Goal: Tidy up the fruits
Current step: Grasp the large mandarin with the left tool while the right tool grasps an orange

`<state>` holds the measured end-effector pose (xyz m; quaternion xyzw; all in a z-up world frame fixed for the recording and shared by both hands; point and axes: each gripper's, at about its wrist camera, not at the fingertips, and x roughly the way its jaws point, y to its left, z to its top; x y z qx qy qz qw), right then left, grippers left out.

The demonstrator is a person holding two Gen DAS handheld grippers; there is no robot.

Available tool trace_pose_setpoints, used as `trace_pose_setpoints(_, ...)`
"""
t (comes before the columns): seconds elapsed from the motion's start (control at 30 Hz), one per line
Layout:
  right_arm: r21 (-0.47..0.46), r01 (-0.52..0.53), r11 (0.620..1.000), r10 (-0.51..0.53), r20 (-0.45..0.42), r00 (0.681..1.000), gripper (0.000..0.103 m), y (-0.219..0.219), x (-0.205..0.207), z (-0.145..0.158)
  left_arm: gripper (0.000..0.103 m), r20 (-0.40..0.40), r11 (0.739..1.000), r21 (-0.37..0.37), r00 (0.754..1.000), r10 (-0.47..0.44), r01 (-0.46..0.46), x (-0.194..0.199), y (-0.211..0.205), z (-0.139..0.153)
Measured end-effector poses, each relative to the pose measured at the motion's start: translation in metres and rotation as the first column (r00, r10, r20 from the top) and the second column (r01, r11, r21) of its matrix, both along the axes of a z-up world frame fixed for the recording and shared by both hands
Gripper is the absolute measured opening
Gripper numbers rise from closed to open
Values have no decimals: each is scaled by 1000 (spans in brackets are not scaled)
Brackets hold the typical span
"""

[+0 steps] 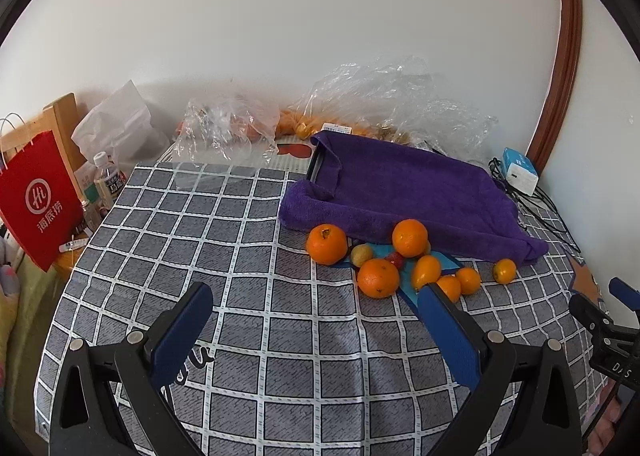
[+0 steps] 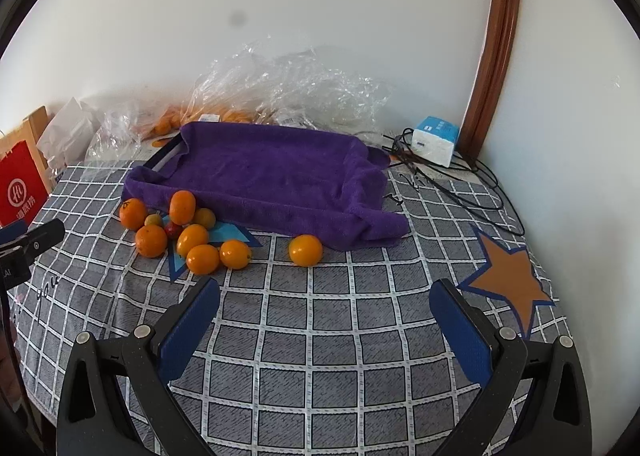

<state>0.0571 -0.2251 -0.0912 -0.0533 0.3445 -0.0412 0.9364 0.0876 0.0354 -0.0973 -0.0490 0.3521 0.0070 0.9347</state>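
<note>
Fruits (image 2: 188, 232) are clustered along the purple towel's (image 2: 272, 176) near edge; both grippers' fingers (image 1: 182, 336) (image 2: 188, 330) are held apart over bare tabletop (image 2: 320, 336)

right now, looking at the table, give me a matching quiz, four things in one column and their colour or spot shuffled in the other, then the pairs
Things
1. towel
2. paper bag
3. tissue pack
4. lone fruit

Descriptions
A. red, at the table's left edge
B. orange, apart from the fruit pile, by the towel's front edge
C. purple, draped over a tray
D. blue and white, beside black cables near the wall

Pairs: 1-C, 2-A, 3-D, 4-B
</note>
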Motion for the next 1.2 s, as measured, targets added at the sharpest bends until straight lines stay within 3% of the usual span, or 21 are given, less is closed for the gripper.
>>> trace_pose_setpoints(0.17,36,19,999,-18,-26,999,102,-12,23,-30,103,-35,1000,-23,999,-17,16,16,8,-17)
trace_pose_setpoints(0.43,80,19,997,-10,-109,994,100,-20,50,-57,100,-51,999,11,998,-35,36,33,6,-32)
trace_pose_setpoints(0.53,70,21,997,-14,-100,995,91,-19,54,-63,97,-59,999,18,997,-40,42,38,5,-39)
trace_pose_setpoints(0.7,83,44,996,-35,-104,994,75,-23,63,-68,78,-106,999,-25,994,-39,36,48,10,-49)
trace_pose_setpoints(0.87,209,-4,978,29,-117,993,69,-26,81,-67,77,-106,998,-28,992,-67,64,53,9,-50)
trace_pose_setpoints(1.03,228,-43,973,76,-138,988,61,-17,102,-74,77,-131,996,-49,988,-81,76,65,9,-56)
trace_pose_setpoints(1.2,238,-52,970,94,-169,981,43,-15,112,-83,77,-128,996,-41,988,-82,77,79,6,-57)
